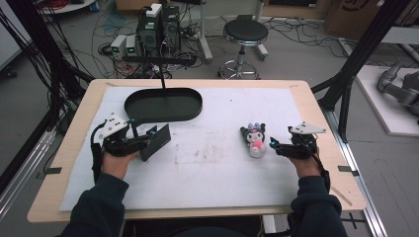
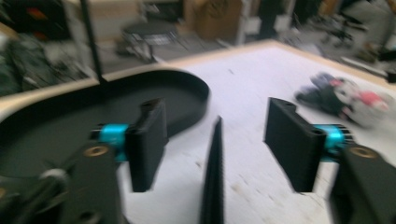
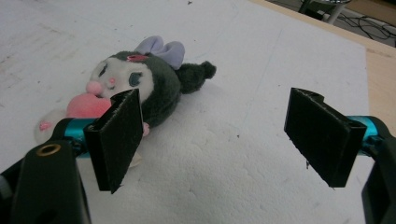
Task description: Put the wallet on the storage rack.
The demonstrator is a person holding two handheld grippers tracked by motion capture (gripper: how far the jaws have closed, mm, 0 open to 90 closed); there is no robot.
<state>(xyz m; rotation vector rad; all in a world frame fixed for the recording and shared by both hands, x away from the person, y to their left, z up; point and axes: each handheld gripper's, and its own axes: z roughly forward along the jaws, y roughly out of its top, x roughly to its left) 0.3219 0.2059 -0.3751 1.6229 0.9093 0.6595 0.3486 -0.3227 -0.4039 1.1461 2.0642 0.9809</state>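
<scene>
A black oval tray (image 1: pixel 163 104) (image 2: pixel 60 116) lies at the back left of the white mat. My left gripper (image 1: pixel 148 137) (image 2: pixel 215 109) hovers just in front of the tray with its jaws wide apart. A thin black panel (image 1: pixel 158 142) (image 2: pixel 214 172) stands on edge between them, and neither pad touches it. A small plush toy (image 1: pixel 254 139) (image 3: pixel 140 81) with a dark hood, lilac ears and a pink heart lies on the mat at the right. My right gripper (image 1: pixel 274 146) (image 3: pixel 215 100) stands open right beside the toy. The toy lies outside its jaws, partly behind one pad.
A white foam mat (image 1: pixel 212 168) covers most of the wooden table (image 1: pixel 74 143). A thin black post (image 1: pixel 163 74) rises at the tray's far rim. Beyond the table are a stool (image 1: pixel 244 34), computer boxes (image 1: pixel 158 27) and cables on the floor.
</scene>
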